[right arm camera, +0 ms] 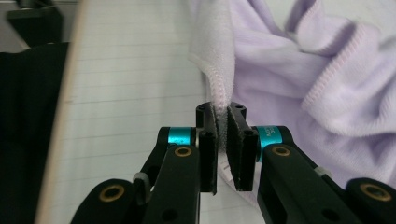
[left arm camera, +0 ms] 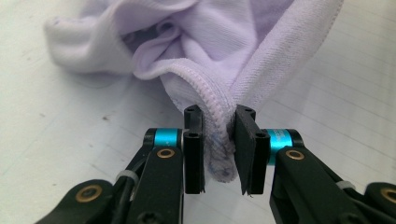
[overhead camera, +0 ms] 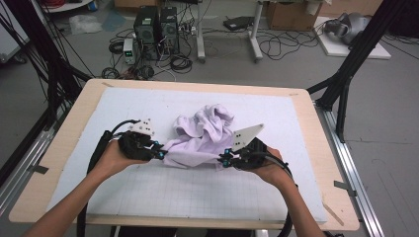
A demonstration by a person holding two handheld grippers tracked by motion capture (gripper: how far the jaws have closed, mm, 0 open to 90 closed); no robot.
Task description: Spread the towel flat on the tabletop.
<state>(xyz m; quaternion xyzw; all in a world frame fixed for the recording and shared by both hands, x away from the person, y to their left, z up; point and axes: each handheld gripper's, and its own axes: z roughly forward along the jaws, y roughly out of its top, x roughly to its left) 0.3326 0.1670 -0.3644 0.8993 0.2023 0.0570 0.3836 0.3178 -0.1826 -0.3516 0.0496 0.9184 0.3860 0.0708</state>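
The left gripper (left arm camera: 219, 149) pinches a stitched hem of the lilac cloth (overhead camera: 202, 136) between its fingers (left arm camera: 194, 154); the right gripper (right arm camera: 223, 149) pinches another edge, the rest bunched beyond both on the bench (overhead camera: 296, 123).

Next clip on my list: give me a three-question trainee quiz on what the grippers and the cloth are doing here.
1. True or false: the left gripper is shut on a stitched hem of the lilac cloth.
2. What is the right gripper doing? A) hanging open above the cloth B) pinching a hem of the cloth C) holding a cable
3. Fill in: the middle of the cloth lies ______ on the white mat, not spread flat.

Key:
1. True
2. B
3. Bunched up
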